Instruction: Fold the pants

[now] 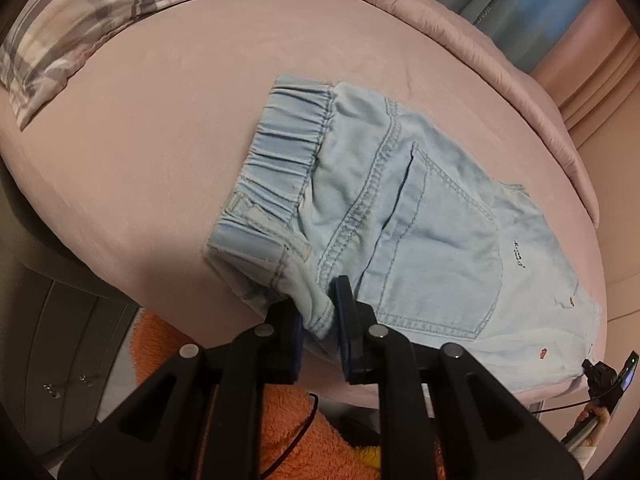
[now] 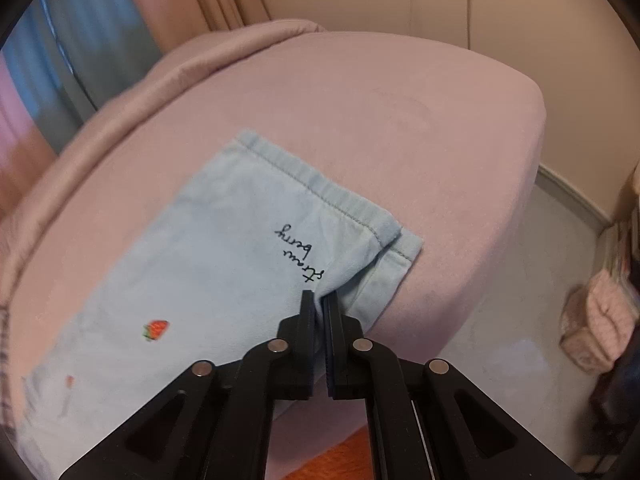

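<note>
Light blue denim pants [image 1: 400,216] lie flat on a pink bed [image 1: 160,128], near its front edge. The left wrist view shows the elastic waistband and a back pocket. My left gripper [image 1: 320,312] is shut on the near waist corner of the pants. The right wrist view shows the leg end of the pants [image 2: 224,248], with a black "strawberry" script and a small red strawberry. My right gripper [image 2: 319,304] is shut on the near edge of the pants by the hem.
A plaid pillow [image 1: 80,20] lies at the bed's far left. A rolled pink blanket [image 1: 500,64] borders the far edge. An orange fluffy rug [image 1: 288,424] lies on the floor below. Pink boxes [image 2: 596,320] stand on the floor at right.
</note>
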`<state>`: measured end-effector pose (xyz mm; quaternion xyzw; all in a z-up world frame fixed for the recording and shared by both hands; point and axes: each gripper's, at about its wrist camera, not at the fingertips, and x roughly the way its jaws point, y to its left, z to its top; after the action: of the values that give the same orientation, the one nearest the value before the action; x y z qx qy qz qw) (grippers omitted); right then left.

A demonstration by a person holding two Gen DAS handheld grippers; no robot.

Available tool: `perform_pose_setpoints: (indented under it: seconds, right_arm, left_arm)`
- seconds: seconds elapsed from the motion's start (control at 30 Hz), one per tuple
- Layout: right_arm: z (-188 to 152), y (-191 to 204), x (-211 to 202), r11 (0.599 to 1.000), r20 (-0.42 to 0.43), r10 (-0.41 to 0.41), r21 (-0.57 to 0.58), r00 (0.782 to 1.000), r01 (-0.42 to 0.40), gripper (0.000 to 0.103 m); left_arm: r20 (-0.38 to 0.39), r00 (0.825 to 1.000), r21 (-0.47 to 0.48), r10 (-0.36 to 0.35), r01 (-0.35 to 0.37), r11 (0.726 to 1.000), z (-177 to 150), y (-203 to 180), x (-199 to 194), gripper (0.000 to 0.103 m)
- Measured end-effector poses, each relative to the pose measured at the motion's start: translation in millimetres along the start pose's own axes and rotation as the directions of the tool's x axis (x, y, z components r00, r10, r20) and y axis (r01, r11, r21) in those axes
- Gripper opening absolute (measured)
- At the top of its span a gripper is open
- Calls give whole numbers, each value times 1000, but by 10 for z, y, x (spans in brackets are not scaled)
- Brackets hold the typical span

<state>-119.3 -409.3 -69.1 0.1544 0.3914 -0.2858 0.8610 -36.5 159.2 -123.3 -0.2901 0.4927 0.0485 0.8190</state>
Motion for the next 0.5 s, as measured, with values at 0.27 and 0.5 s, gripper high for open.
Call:
perform_pose_setpoints:
  seconds: [0.27,0.5]
  right_arm:
    - [96,363,-332,985,70,-99,-132,993,108,22]
    - [118,1518,-776,905,77,235,-382,969,-189,49]
  left_arm:
    - [91,992,-23,-92,95,995,175,125,-448,55]
    - [128,988,-50,-88,95,994,460,331,-335,56]
